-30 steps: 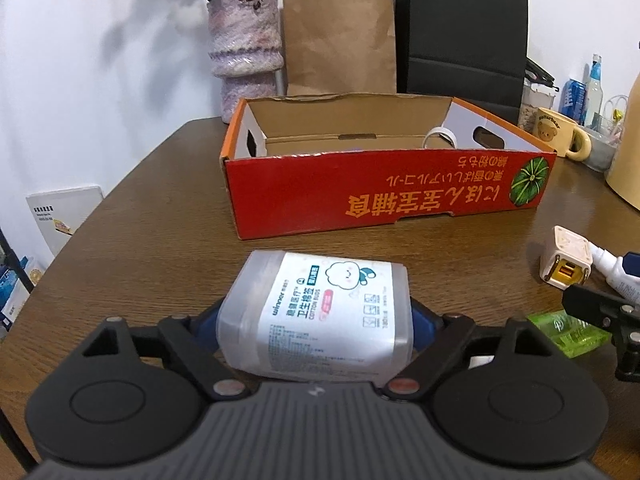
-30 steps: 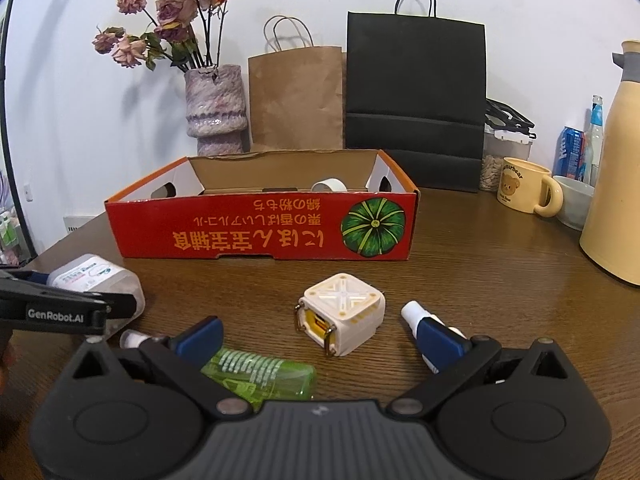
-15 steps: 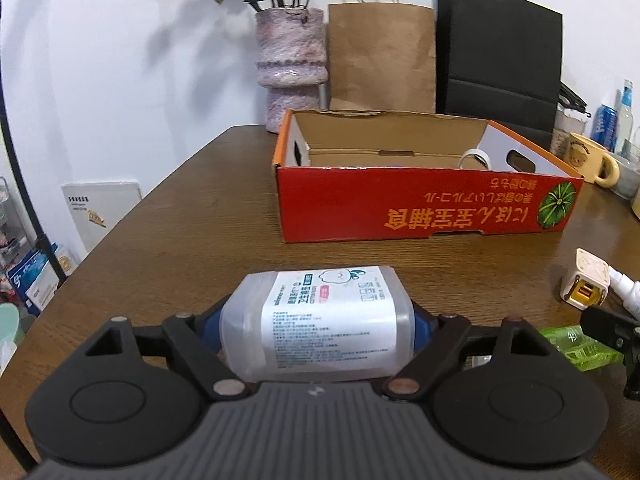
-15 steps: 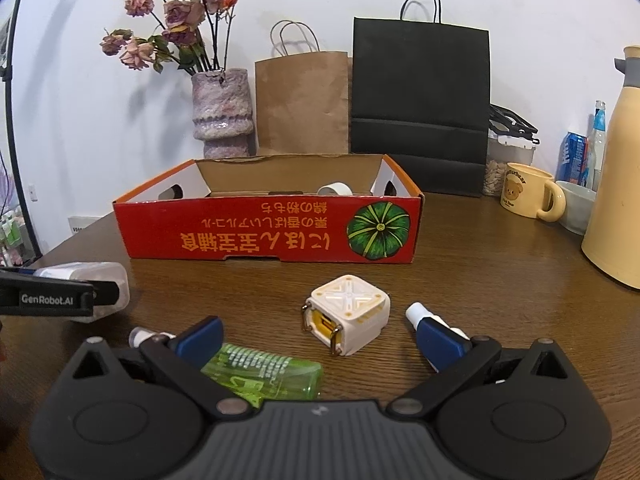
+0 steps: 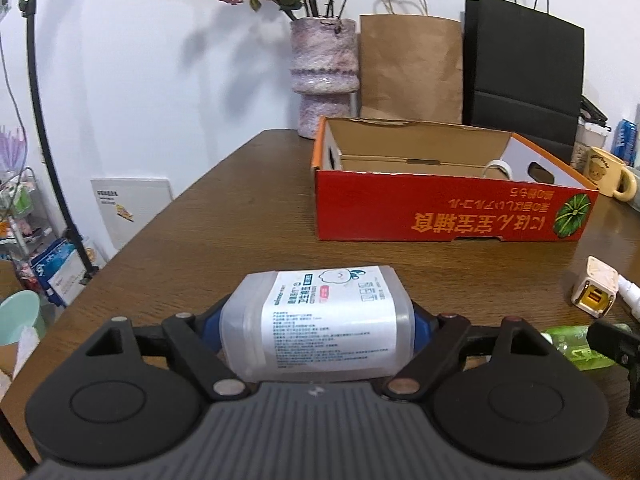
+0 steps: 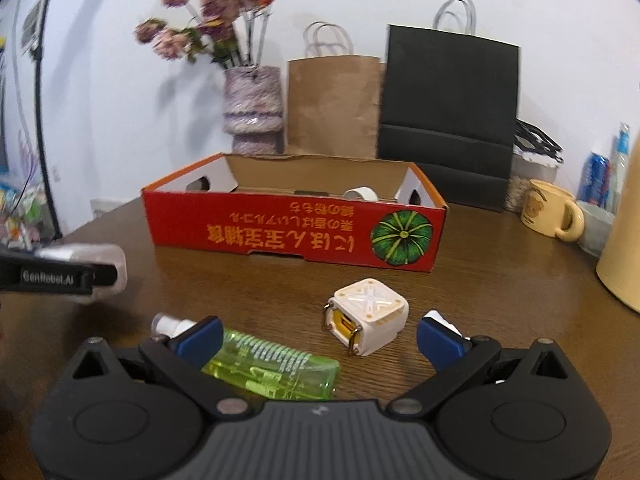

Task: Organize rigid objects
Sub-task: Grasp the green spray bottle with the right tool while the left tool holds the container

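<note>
Translucent plastic tub [image 5: 316, 322], white-labelled, lies crosswise, pinched between the blue pads of the left hand-held gripper [image 5: 316, 326] above the table [image 5: 208, 240] near its left edge. Red box [image 5: 452, 216], open-topped, stands beyond toward the far edge. Right hand-held gripper [image 6: 318, 334] spread wide, gripping nothing, over green bottle [image 6: 276, 368]; white cube [image 6: 366, 316] between its pads.

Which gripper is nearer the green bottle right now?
Right. The right gripper hovers directly over the green bottle, jaws open; the left gripper, off to its side, clamps the cotton-swab box.
</note>
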{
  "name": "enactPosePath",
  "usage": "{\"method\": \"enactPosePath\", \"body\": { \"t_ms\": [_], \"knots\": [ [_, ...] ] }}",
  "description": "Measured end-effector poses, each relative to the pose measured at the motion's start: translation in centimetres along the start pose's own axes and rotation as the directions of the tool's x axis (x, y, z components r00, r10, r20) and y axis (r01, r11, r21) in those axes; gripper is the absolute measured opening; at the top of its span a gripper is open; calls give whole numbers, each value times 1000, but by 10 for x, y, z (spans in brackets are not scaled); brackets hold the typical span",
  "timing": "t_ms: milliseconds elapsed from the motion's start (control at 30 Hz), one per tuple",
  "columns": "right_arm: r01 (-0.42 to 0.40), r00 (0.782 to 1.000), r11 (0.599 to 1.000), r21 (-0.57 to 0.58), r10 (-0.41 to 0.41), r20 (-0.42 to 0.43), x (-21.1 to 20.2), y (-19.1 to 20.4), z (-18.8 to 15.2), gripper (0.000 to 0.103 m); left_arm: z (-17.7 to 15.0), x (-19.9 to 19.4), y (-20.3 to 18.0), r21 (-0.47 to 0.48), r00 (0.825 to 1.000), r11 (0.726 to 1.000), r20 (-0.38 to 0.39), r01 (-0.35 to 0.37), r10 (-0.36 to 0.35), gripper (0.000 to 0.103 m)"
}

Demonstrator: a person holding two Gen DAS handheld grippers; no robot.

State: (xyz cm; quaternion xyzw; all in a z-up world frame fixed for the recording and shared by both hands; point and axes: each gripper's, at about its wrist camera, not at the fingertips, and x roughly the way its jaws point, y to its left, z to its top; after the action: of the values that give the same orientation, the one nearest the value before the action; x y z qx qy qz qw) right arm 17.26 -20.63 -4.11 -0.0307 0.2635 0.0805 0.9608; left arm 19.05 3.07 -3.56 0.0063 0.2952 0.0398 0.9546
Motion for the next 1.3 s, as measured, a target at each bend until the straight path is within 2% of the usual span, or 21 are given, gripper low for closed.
{"method": "enactPosePath", "body": {
  "t_ms": [300, 467, 500, 533, 633, 700, 833, 1033, 1300],
  "knots": [
    [-91, 994, 985, -149, 82, -71, 8, 10, 5, 103, -2, -11, 1, 11, 1000, 1000, -7, -27, 27, 84],
    [-139, 986, 973, -182, 119, -117, 22, 16, 7, 102, 0, -16, -5, 18, 1000, 1000, 0, -24, 24, 84],
    [-147, 984, 971, -186, 126, -123, 23, 17, 7, 98, 0, -17, -6, 19, 1000, 1000, 2, -24, 24, 84],
    [-154, 983, 970, -190, 131, -129, 24, 19, 8, 89, 0, -18, -7, 20, 1000, 1000, 4, -24, 24, 84],
    [-179, 976, 966, -188, 151, -154, 26, 24, 8, 71, 1, -19, -8, 22, 1000, 999, 7, -23, 23, 84],
    [-180, 976, 964, -197, 149, -162, 26, 27, 7, 69, 0, -20, -9, 23, 1000, 999, 6, -23, 23, 84],
    [-192, 972, 960, -206, 157, -173, 26, 32, 8, 57, 0, -21, -10, 23, 1000, 1000, 5, -21, 21, 84],
    [-227, 962, 955, -191, 190, -194, 29, 36, 12, 35, 0, -24, -11, 19, 1000, 1000, 11, -6, 6, 84],
    [-237, 959, 962, -135, 209, -189, 29, 33, 13, 33, 3, -26, -12, 18, 1000, 1000, 15, -2, 2, 84]
  ]
}}
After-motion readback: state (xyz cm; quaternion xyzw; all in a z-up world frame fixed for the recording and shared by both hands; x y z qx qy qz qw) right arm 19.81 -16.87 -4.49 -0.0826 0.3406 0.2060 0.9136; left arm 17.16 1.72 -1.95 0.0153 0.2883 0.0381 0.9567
